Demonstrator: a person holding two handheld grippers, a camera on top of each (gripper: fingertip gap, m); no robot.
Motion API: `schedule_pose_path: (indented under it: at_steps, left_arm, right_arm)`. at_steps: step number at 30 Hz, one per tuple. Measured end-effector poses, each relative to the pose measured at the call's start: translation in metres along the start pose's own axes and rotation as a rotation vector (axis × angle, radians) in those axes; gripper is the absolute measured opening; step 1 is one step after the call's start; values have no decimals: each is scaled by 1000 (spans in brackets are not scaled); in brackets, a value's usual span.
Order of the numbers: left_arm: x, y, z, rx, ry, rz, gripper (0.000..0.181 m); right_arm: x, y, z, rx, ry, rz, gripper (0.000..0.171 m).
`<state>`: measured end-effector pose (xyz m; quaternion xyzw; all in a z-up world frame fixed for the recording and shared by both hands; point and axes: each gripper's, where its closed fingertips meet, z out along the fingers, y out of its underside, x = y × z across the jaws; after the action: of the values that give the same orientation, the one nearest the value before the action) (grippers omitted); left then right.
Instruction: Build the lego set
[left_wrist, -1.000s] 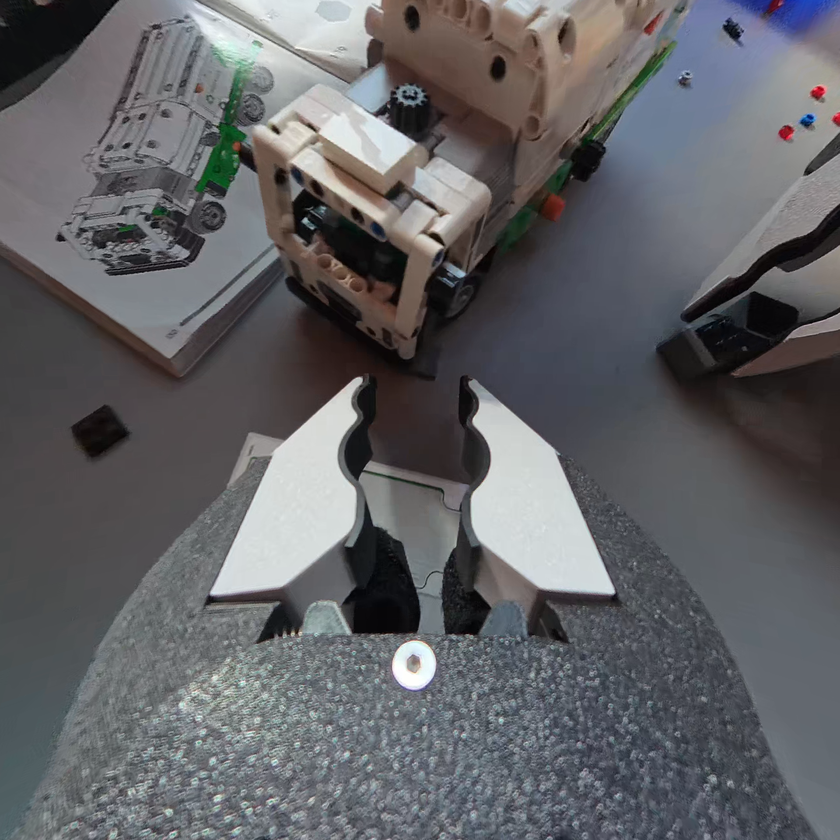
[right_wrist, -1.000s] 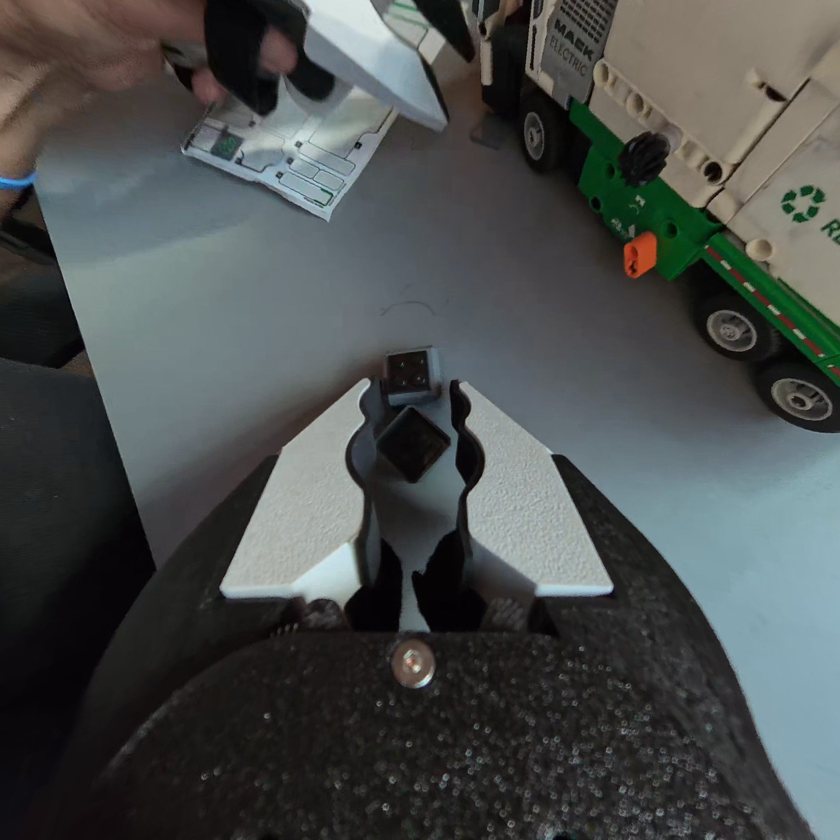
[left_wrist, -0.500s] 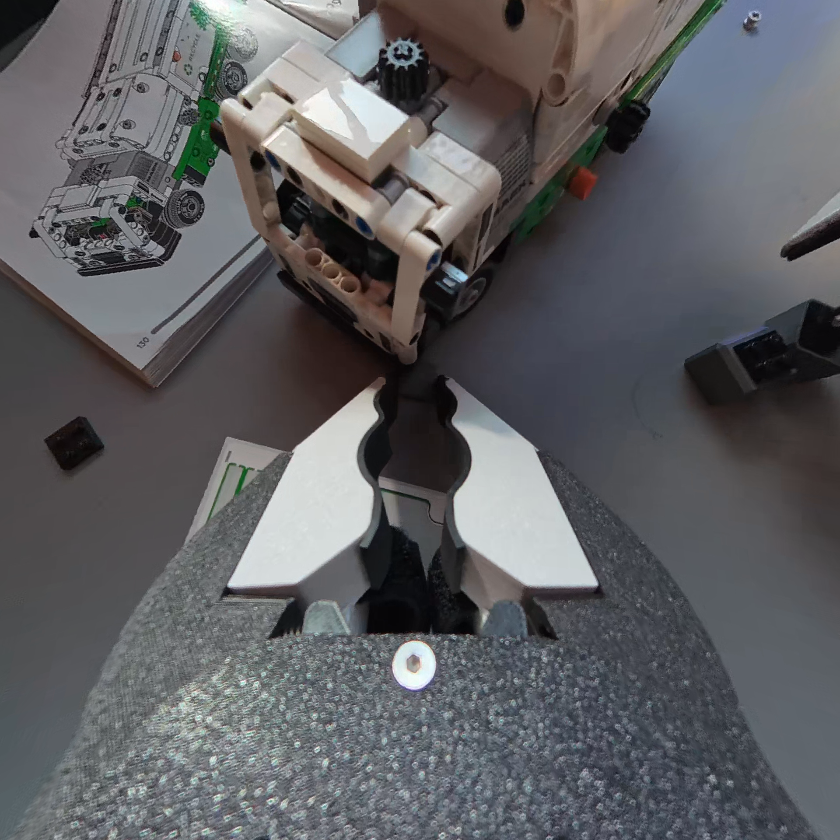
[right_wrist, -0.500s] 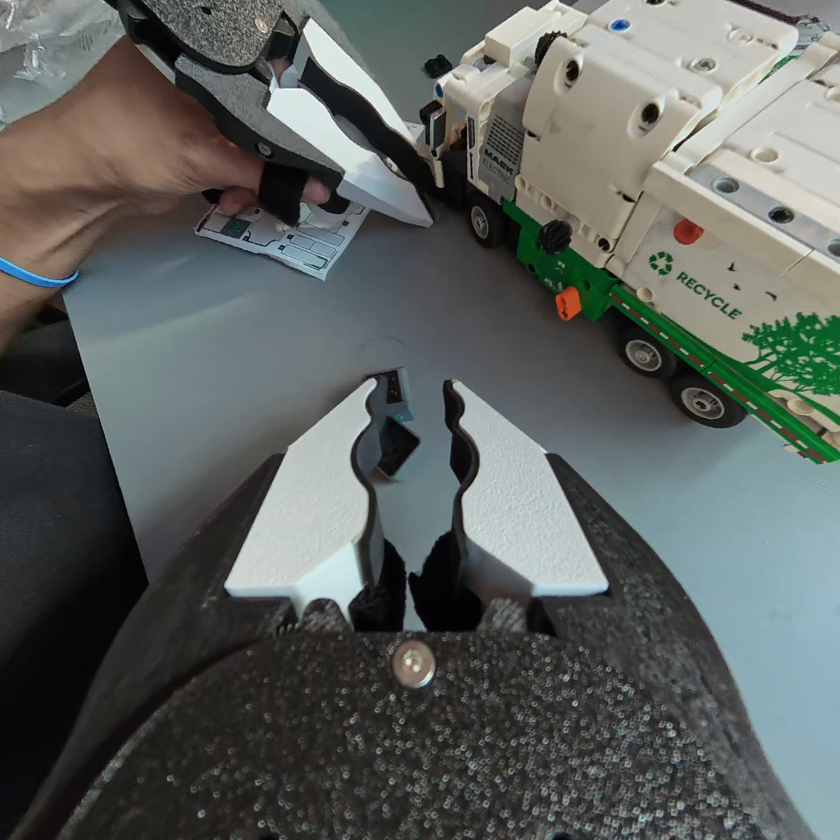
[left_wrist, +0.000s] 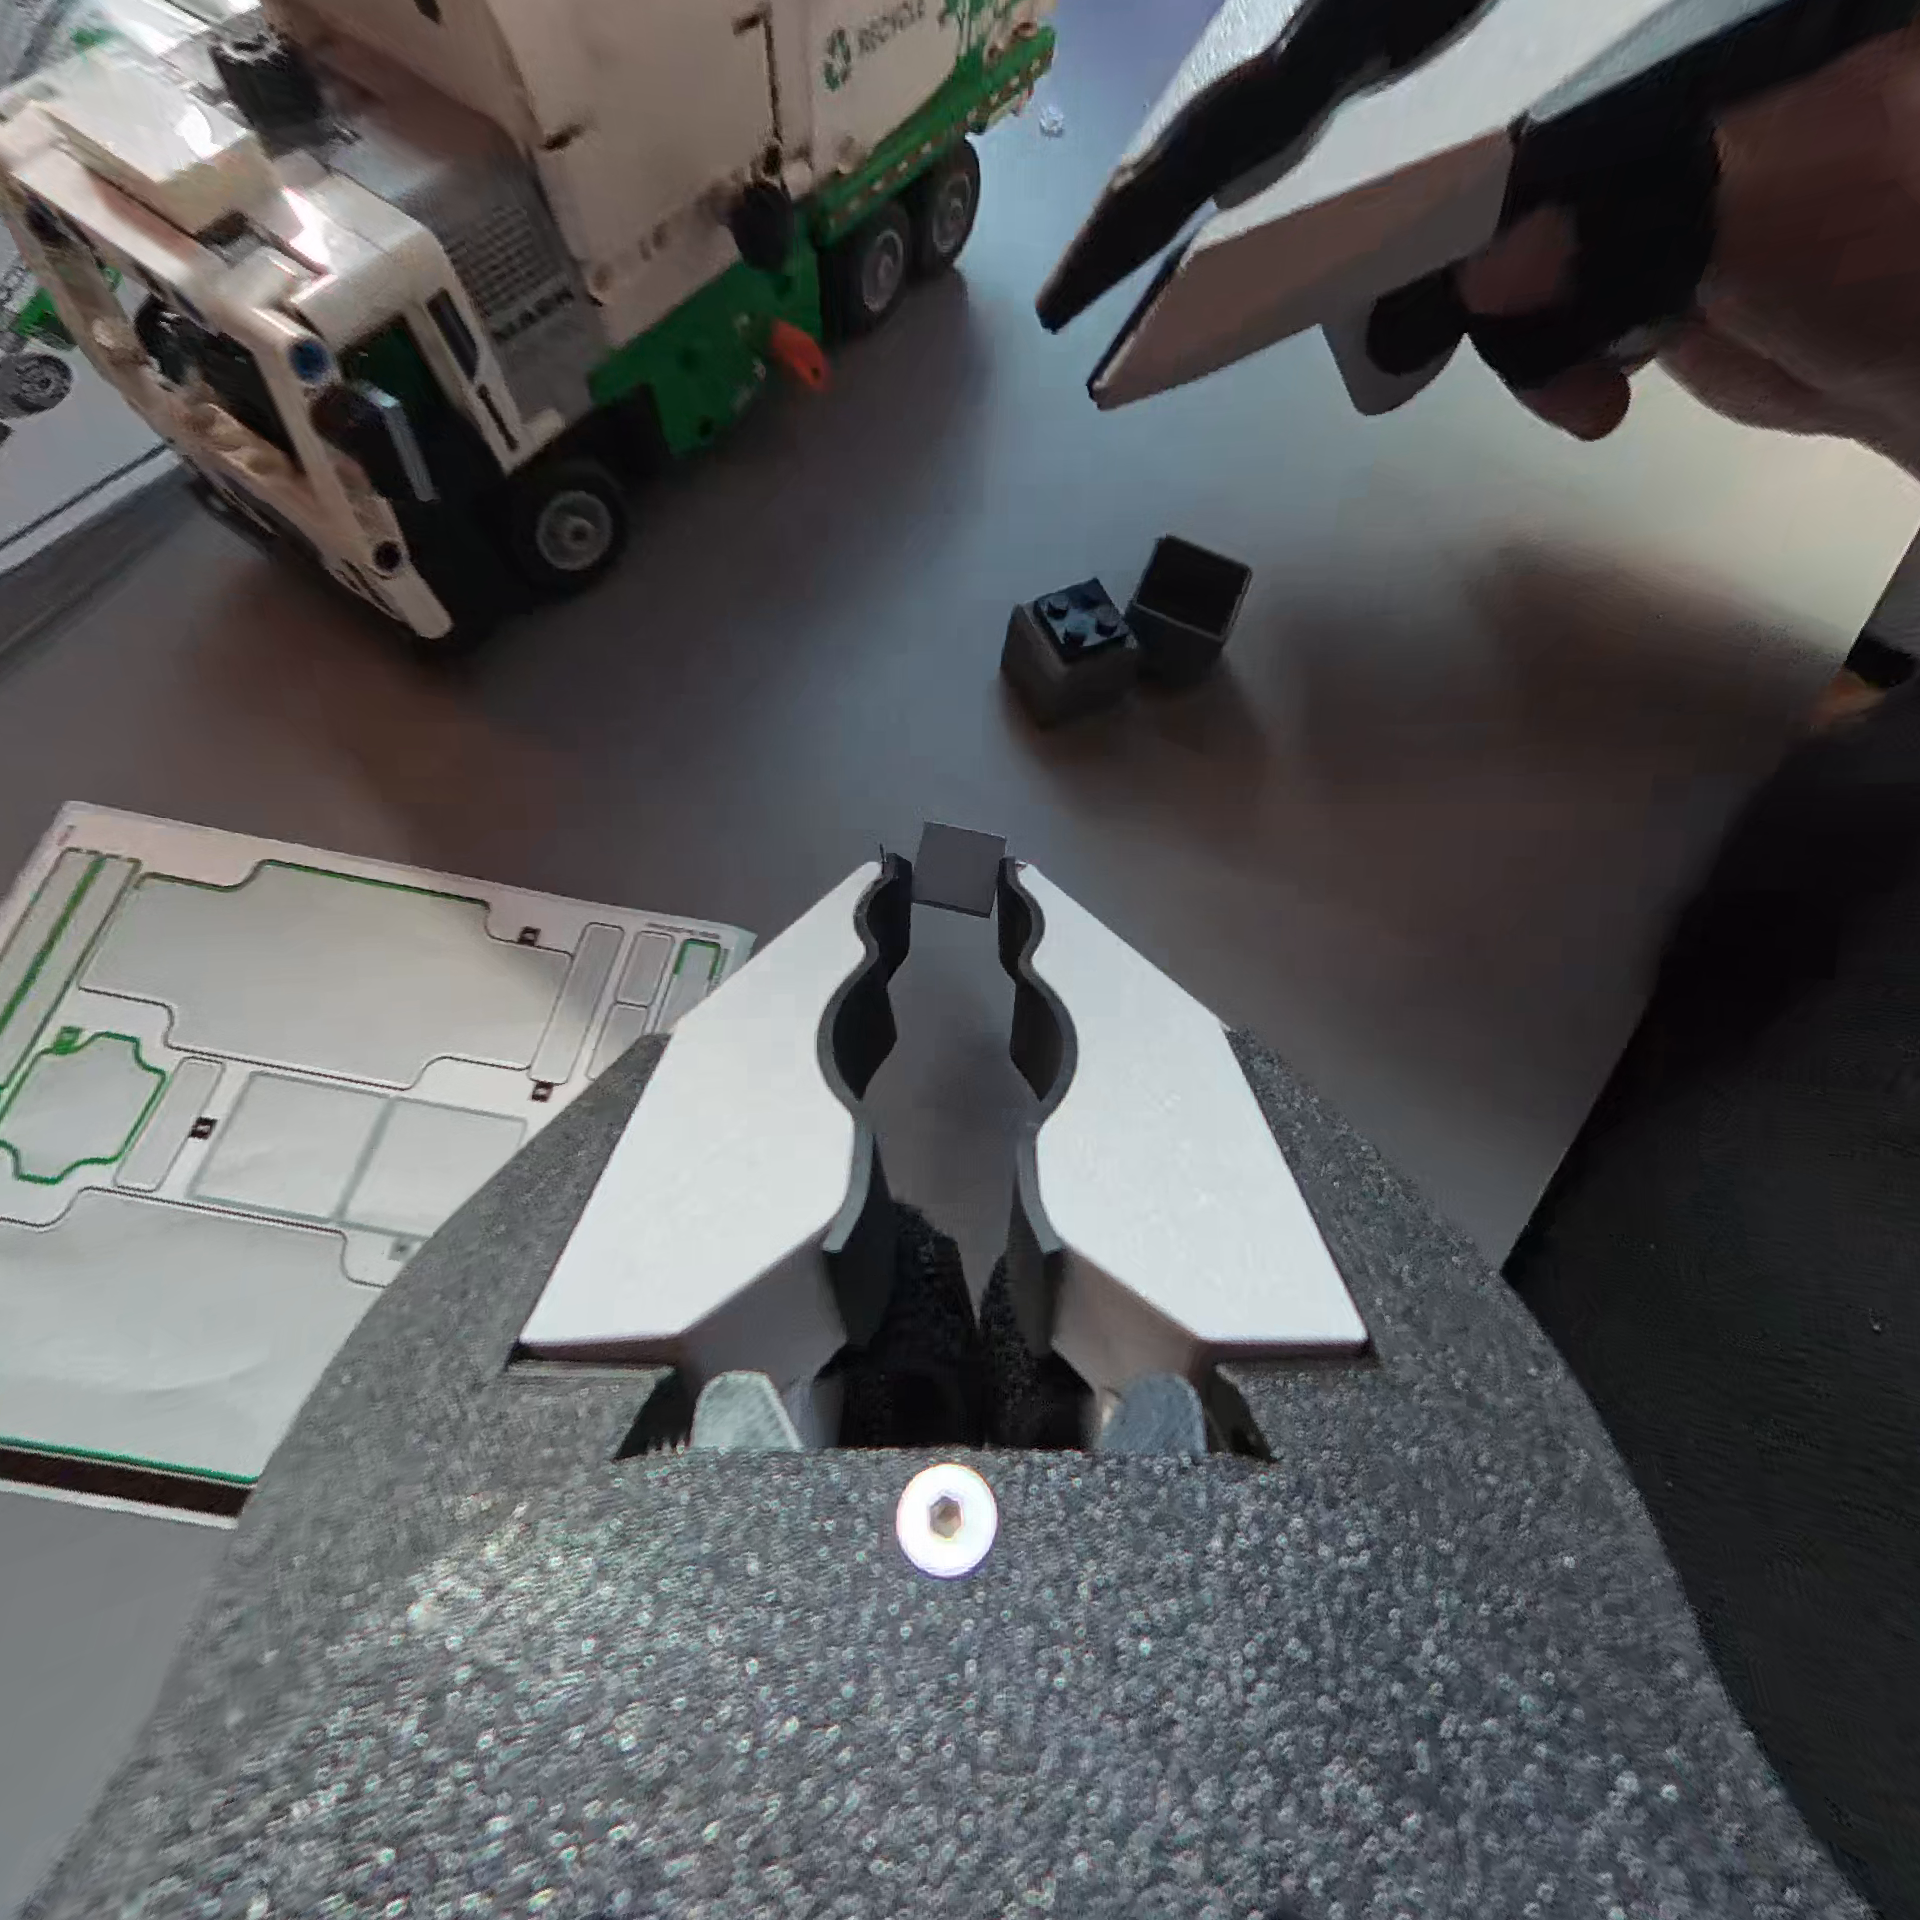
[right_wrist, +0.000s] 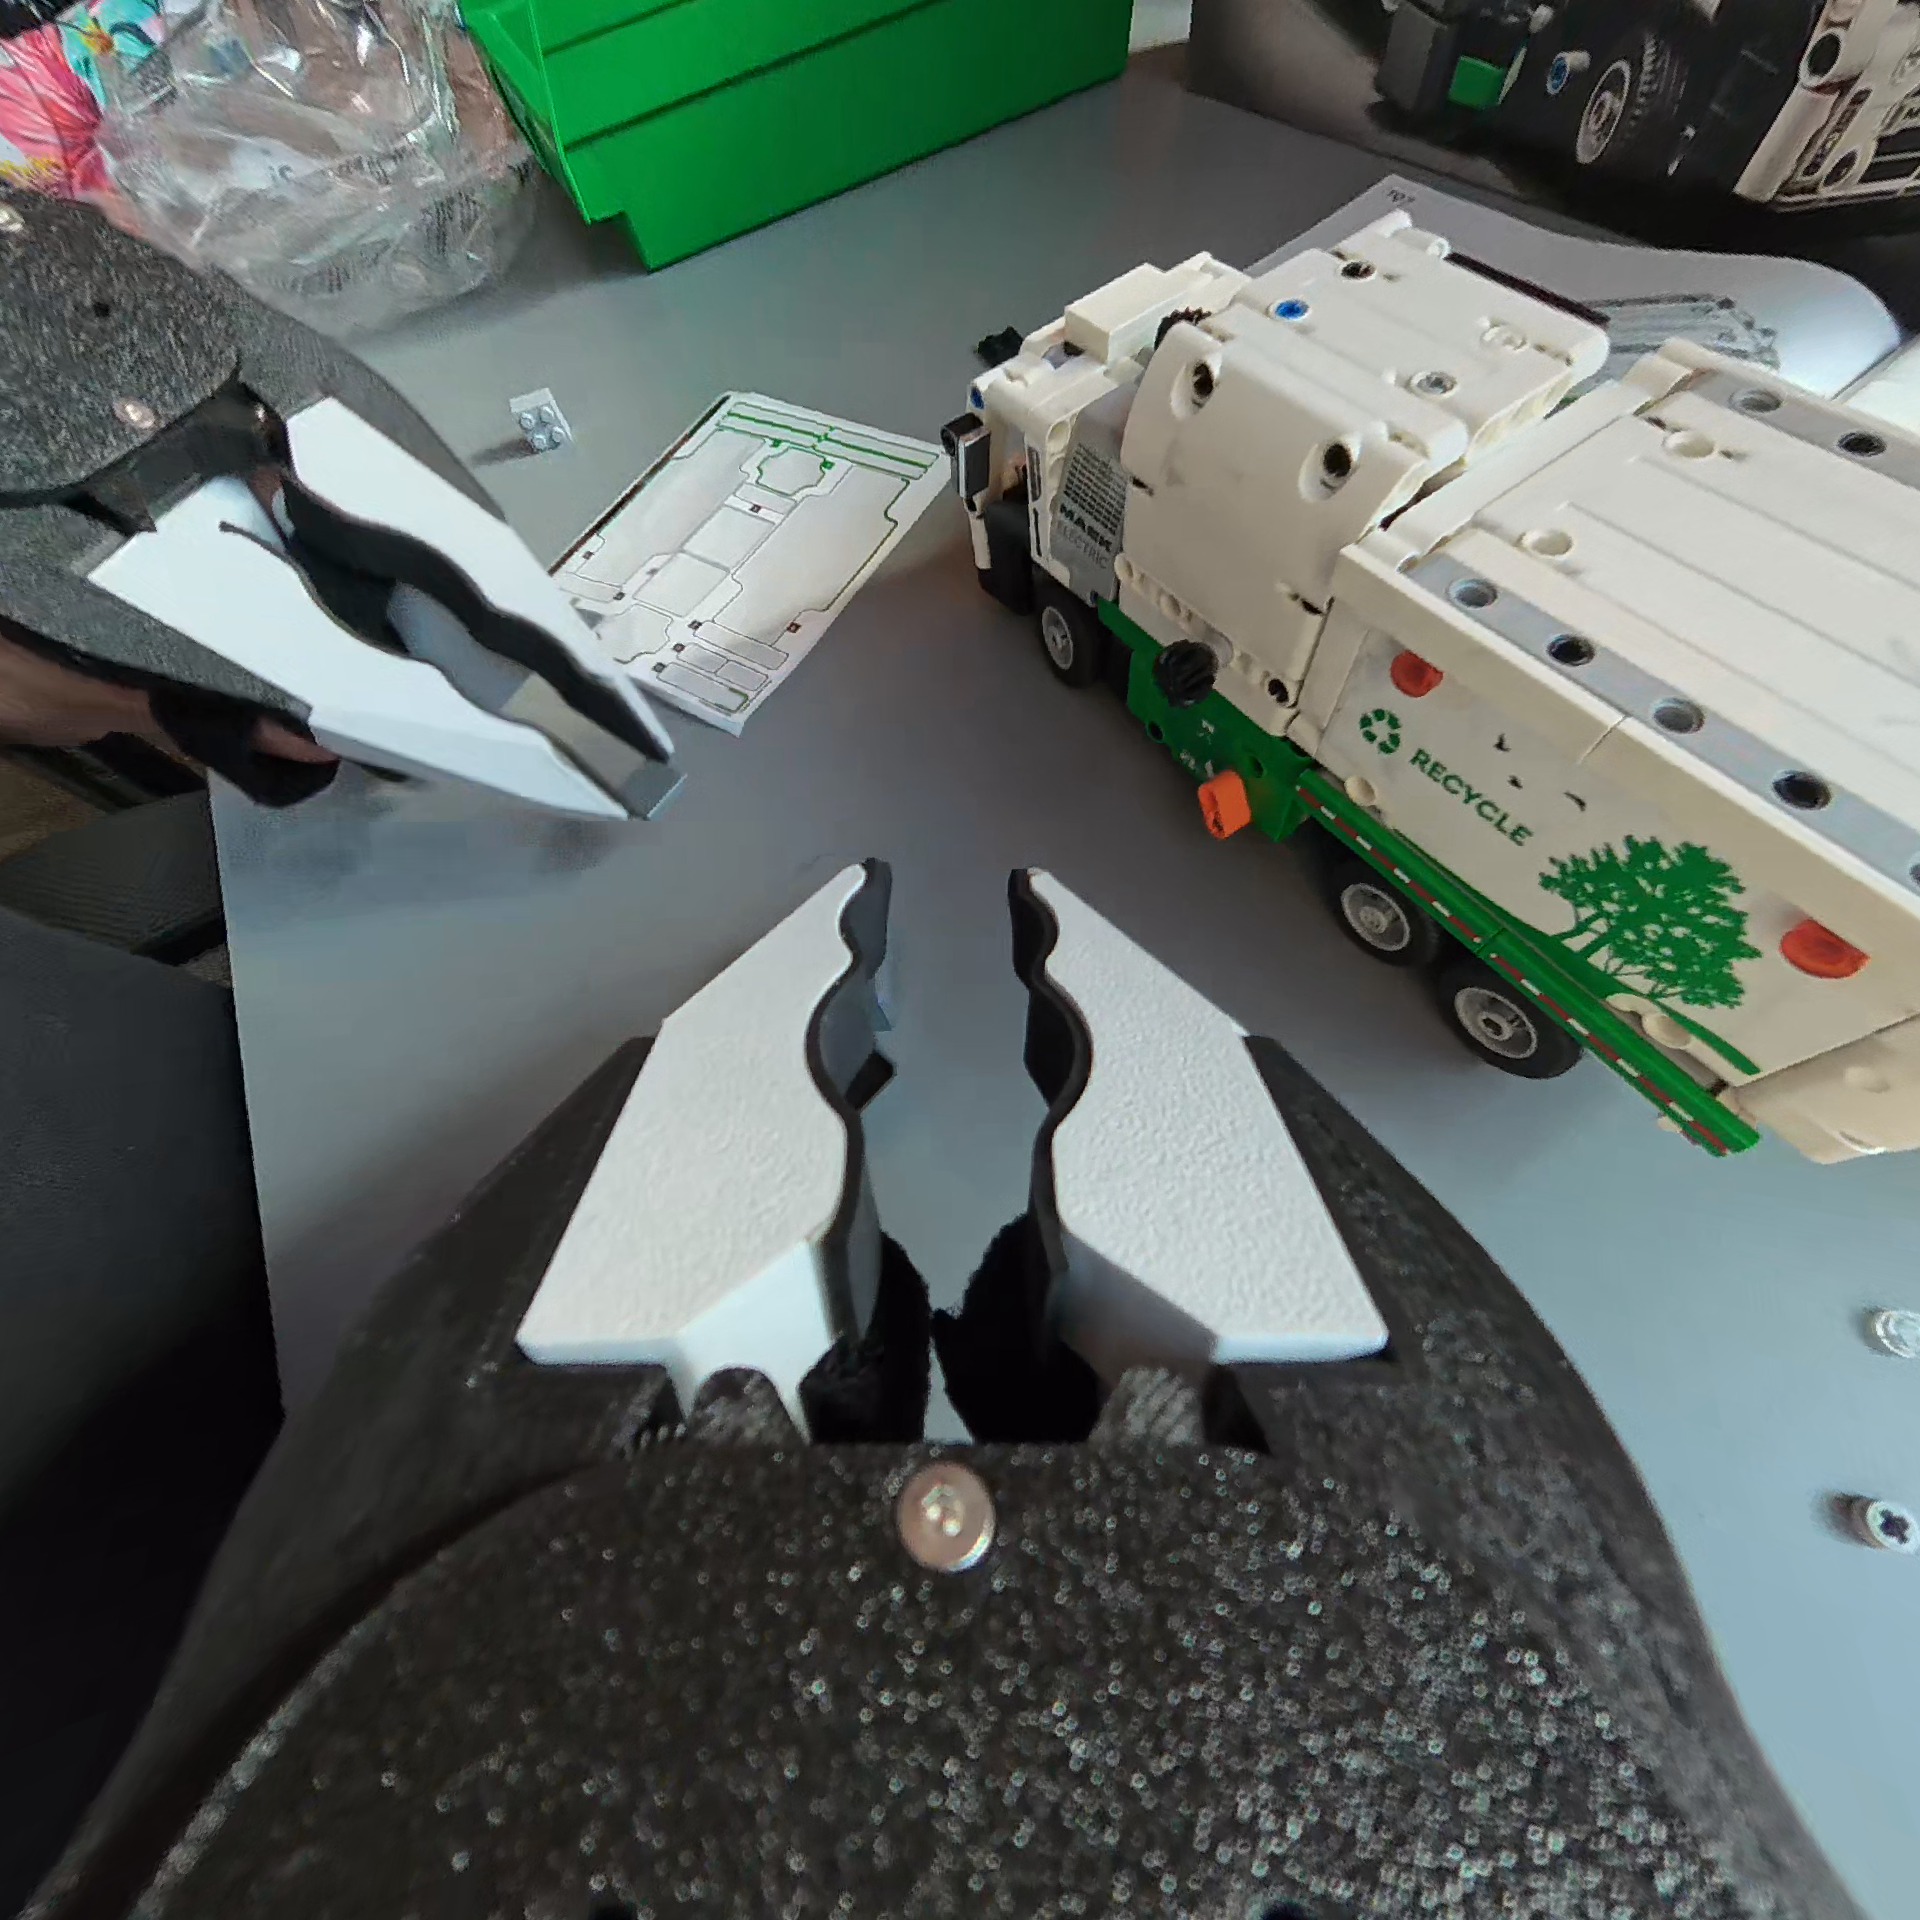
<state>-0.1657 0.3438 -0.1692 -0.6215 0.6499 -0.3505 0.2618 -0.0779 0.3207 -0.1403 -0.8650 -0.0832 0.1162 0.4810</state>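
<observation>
Moved: my left gripper (left_wrist: 951, 878) swung from the truck's cab toward table edge.
Left hold: pinching small dark tile (left_wrist: 954, 868).
Right gripper (right_wrist: 948, 883): parted, empty.
Truck (right_wrist: 1455, 665): lettered, tree-printed; sticker sheet (right_wrist: 743, 551) beside cab.

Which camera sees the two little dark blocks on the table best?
The left wrist view: both dark blocks sit in the open, side by side, one studs up, one hollow. The right wrist view shows only slivers of them behind a finger of the right tongs.
</observation>
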Motion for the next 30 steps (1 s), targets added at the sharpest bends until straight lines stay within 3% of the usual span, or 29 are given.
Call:
schedule_pose_path:
  at_steps: [1,13,16,19,25,30]
  left_arm:
    - [4,3,2,-2,-2,9,15]
    - [-9,19,16,-64,-125,91,16]
    - [-14,15,12,-46,-116,71,24]
    - [-31,9,-15,23,-111,-20,28]
    - [-160,66,-124,-72,-563,-198,27]
    - [-166,83,-126,-16,-480,-365,20]
  right_arm:
    - [2,-1,-1,15,7,-10,23]
    - [14,4,-8,53,63,-49,23]
    - [15,7,-11,56,71,-38,22]
    - [18,9,-15,57,82,-35,22]
    - [25,11,-21,68,85,-21,21]
    - [27,8,-18,66,85,-39,21]
